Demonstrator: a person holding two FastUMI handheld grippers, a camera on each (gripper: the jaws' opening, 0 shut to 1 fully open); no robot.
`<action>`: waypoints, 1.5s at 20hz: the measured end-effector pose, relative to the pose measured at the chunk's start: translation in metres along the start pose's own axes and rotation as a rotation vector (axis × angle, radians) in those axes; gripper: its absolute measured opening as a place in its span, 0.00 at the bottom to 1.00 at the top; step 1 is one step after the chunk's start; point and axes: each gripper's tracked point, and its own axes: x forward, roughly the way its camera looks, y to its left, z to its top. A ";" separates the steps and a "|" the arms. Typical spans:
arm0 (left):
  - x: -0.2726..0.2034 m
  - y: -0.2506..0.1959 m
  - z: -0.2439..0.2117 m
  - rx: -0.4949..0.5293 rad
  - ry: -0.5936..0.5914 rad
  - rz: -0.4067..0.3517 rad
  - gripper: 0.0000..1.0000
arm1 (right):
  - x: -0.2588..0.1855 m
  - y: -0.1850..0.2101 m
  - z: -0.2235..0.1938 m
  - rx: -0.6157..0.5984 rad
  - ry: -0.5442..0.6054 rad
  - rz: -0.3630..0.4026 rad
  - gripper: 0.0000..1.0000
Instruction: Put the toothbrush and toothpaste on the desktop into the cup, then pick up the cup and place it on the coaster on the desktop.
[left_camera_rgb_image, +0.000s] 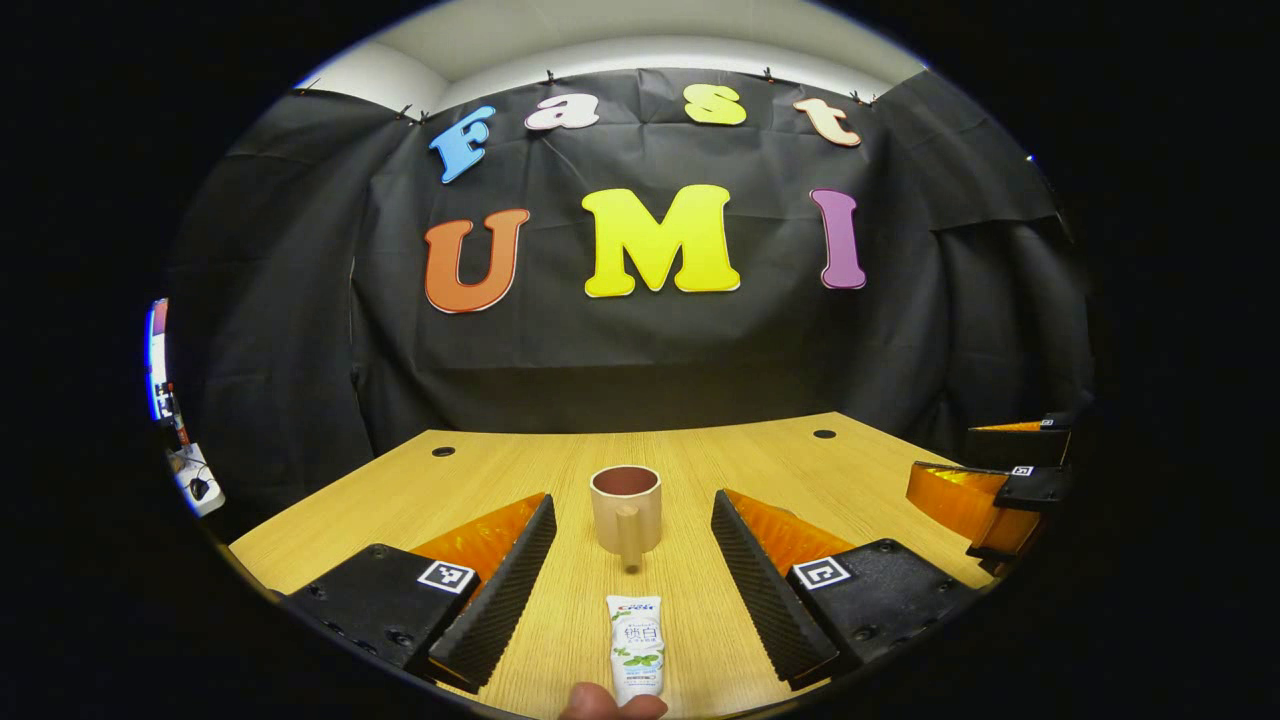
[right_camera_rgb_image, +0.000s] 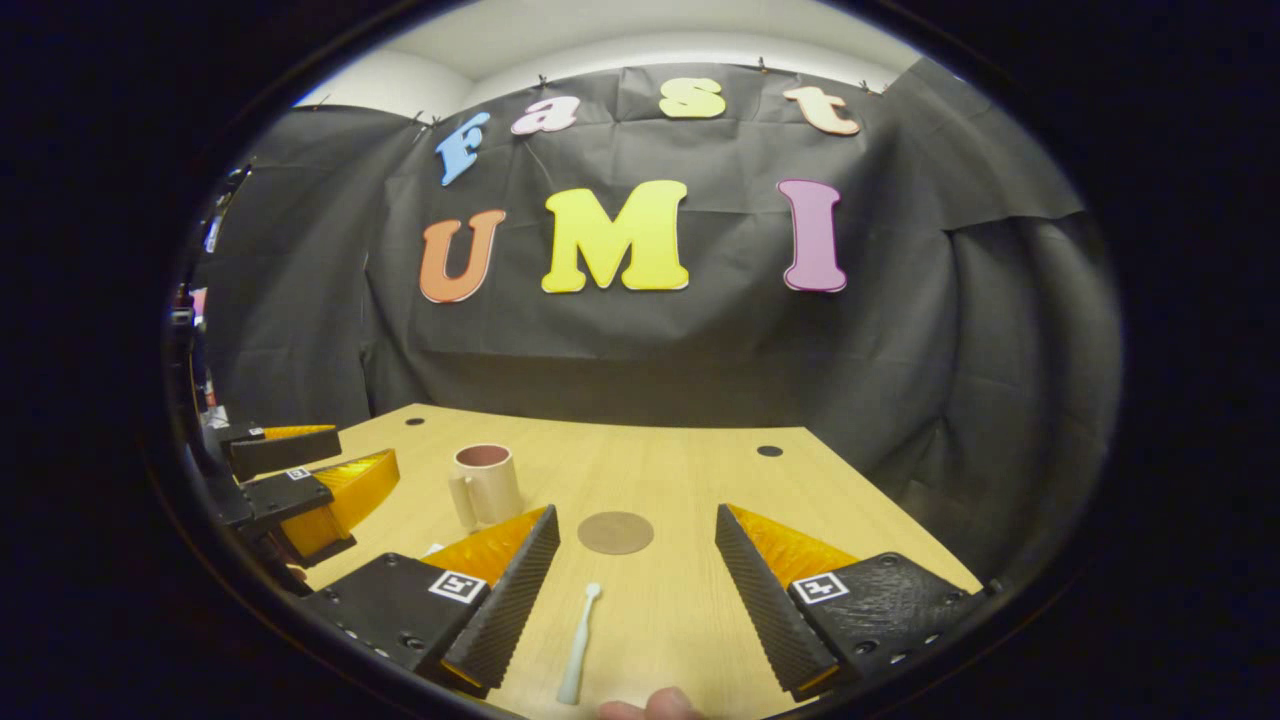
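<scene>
In the left gripper view a beige cup (left_camera_rgb_image: 626, 510) with a dark inside stands upright mid-table, handle toward me. A white toothpaste tube (left_camera_rgb_image: 635, 645) lies flat just in front of it, between the fingers of my open left gripper (left_camera_rgb_image: 633, 585), which holds nothing. In the right gripper view a pale toothbrush (right_camera_rgb_image: 578, 645) lies on the wood between the fingers of my open right gripper (right_camera_rgb_image: 635, 600). A round brown coaster (right_camera_rgb_image: 615, 532) lies flat beyond it. The cup (right_camera_rgb_image: 485, 485) stands to the left, with the left gripper (right_camera_rgb_image: 300, 480) farther left.
The wooden desktop (left_camera_rgb_image: 760, 460) has round cable holes near its back edge and ends at the black cloth wall. The right gripper (left_camera_rgb_image: 1000, 480) hovers at the right edge of the left gripper view. A fingertip (left_camera_rgb_image: 600, 705) shows at the bottom.
</scene>
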 end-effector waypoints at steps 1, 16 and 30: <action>0.000 0.000 -0.002 0.001 0.005 -0.002 0.99 | 0.000 0.000 0.000 0.001 0.003 0.001 0.95; -0.021 0.003 -0.107 -0.014 0.366 -0.037 0.99 | 0.001 0.008 -0.027 0.019 0.059 0.023 0.95; -0.034 -0.006 -0.168 -0.016 0.591 -0.051 0.83 | 0.004 -0.002 -0.045 0.044 0.112 0.011 0.95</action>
